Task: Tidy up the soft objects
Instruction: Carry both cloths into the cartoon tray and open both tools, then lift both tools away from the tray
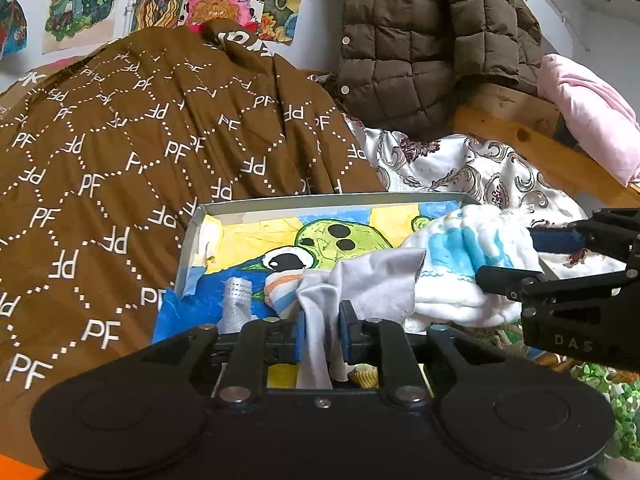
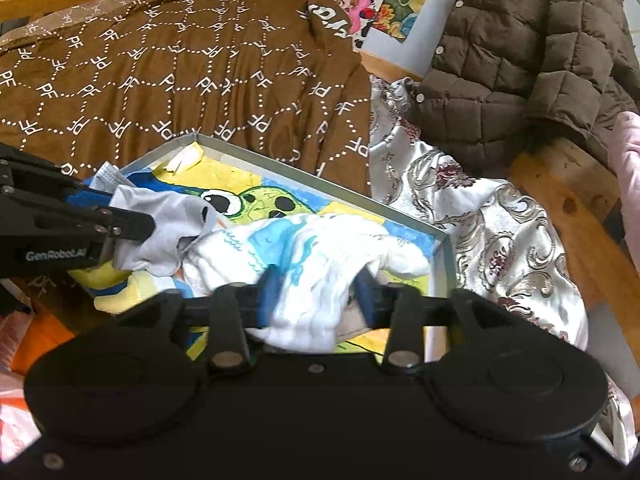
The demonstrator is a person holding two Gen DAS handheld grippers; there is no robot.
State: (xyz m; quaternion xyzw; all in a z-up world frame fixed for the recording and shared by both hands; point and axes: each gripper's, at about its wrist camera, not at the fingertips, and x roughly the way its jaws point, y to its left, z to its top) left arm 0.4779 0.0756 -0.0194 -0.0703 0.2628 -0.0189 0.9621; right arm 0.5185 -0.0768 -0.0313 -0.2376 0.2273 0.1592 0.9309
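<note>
Grey cloth (image 1: 360, 280), limp and creased, is pinched by the left tool (image 1: 322, 334); the right tool (image 2: 316, 292) grips a white-and-blue cloth (image 2: 320, 248).

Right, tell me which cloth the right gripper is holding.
The white cloth with blue print, pinched by the right gripper over the tray. The plain grey cloth is in the left gripper.

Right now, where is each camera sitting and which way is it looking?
Left wrist: rides the left gripper, looks forward over the grey cloth it pinches; the right gripper enters from the right.
Right wrist: rides the right gripper, looks over the white-and-blue cloth it pinches; the left gripper enters from the left.
Shared: the painted tray, the brown PF blanket.
</note>
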